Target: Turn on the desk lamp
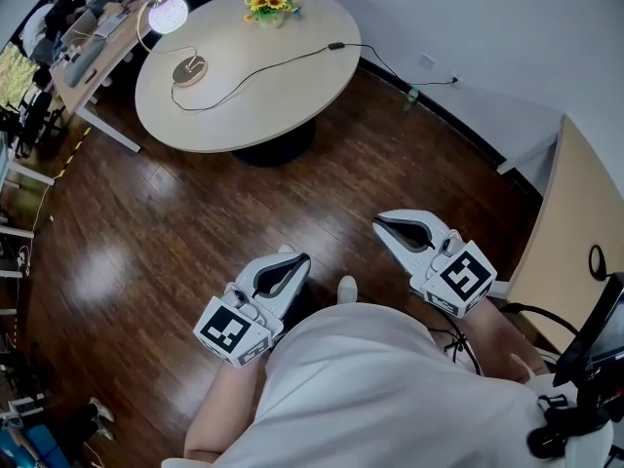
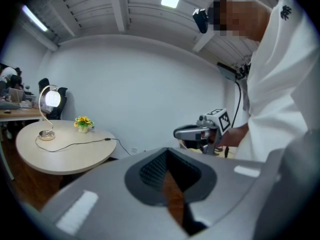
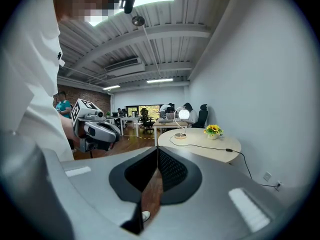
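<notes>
The desk lamp [image 1: 168, 13] stands on the far left part of the round beige table [image 1: 263, 105], its round head glowing white and its disc base [image 1: 189, 68] beside it. A black cord [image 1: 263, 69] runs from the base across the tabletop to the wall. The lamp [image 2: 51, 98] also shows lit in the left gripper view, and the lamp [image 3: 183, 114] in the right gripper view. My left gripper [image 1: 297, 259] and right gripper [image 1: 382, 224] are held close to my body, far from the table, both shut on nothing.
A pot of yellow flowers [image 1: 270, 6] sits at the table's far edge. Dark wooden floor [image 1: 195, 232] lies between me and the table. Desks with equipment [image 1: 83, 37] stand at the upper left, a beige board [image 1: 565, 222] at the right.
</notes>
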The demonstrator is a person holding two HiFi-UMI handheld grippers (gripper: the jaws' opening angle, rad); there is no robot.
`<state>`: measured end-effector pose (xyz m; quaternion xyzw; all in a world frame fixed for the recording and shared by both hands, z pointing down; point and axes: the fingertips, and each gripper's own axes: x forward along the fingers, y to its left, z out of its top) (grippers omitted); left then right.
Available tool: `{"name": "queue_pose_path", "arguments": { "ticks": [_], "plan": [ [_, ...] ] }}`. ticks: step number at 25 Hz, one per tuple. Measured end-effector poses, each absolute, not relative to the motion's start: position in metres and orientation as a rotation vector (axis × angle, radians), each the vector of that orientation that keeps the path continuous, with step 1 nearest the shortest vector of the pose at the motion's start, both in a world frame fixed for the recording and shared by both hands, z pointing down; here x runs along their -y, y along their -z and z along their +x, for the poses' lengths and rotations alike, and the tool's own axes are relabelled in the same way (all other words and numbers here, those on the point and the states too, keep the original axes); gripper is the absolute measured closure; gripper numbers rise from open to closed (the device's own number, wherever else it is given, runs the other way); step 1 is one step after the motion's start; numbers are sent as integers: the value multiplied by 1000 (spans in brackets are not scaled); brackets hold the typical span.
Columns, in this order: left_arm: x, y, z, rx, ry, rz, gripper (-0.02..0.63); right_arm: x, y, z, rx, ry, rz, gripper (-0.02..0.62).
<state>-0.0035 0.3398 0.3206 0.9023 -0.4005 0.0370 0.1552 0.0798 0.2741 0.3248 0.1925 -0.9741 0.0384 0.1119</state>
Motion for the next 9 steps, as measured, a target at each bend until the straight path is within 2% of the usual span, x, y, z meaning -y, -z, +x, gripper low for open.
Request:
{"name": "queue_pose_path", "arguments": {
  "ticks": [9],
  "plan": [
    [-328,-317,5,1132,-117,2593,588,-261,-320,86,2856,-109,578,589]
  ]
}}
